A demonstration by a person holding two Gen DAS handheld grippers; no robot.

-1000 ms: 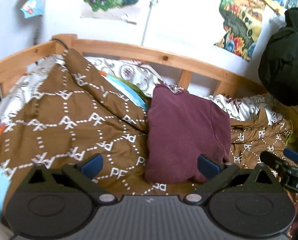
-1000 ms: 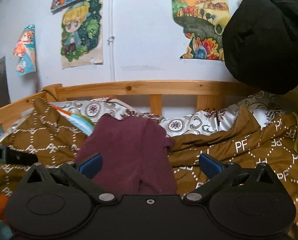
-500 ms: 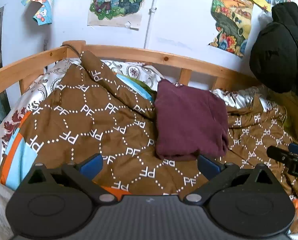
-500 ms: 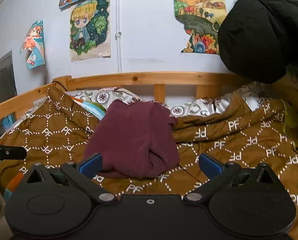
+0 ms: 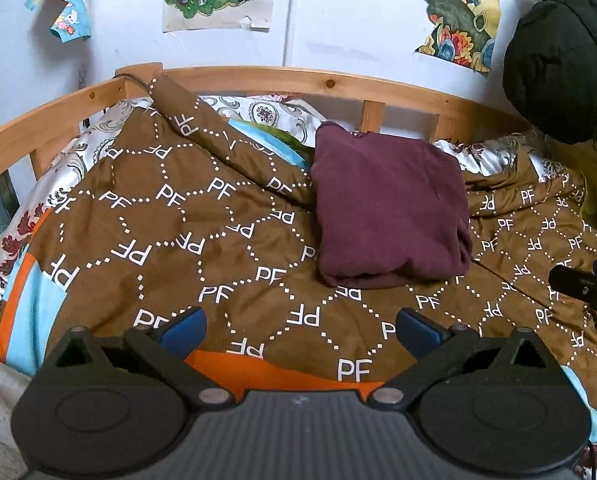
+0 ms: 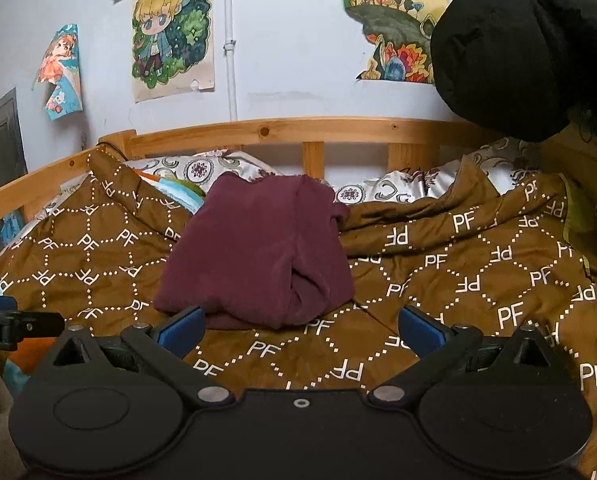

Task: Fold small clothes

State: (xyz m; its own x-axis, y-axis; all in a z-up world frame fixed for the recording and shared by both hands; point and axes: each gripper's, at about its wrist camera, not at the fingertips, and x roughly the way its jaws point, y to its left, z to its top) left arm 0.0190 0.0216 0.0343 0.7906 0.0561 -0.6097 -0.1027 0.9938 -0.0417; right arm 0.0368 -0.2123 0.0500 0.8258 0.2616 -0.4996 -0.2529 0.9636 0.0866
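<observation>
Closest in, bottom of the left wrist view, the left gripper [image 5: 300,326] is all matte black plastic with round pivot discs and a ribbed grey body; its blue rubbery pads [image 5: 184,328] are spread wide apart with nothing between them, just hanging over the bedding. Same deal in the right wrist view: the right gripper [image 6: 301,326] has its jaws wide apart and empty, blue pads [image 6: 422,330] angled outward. Each one's tip pokes into the other's picture at the edge.

Under both is a brown quilt [image 5: 202,232], smooth slightly shiny fabric with a white dotted hexagon pattern and "PF" letters, rumpled into soft ridges. An orange and light blue patch [image 5: 30,312] shows at the lower left of the left view.

Middle of both frames sits the maroon garment [image 5: 386,208], folded into a chunky rounded-off square, soft matte knit-looking cloth, lying on the quilt just past the pads and not touching either gripper. In the right view a folded edge tucks in at its front [image 6: 258,252].

Behind it there's a silky white sheet with a paisley print [image 6: 382,190], then a curved pine bed rail [image 5: 298,80] with upright slats. On the pale wall: curling paper posters [image 6: 170,36], and a puffy black jacket [image 6: 526,40] hangs at the upper right
</observation>
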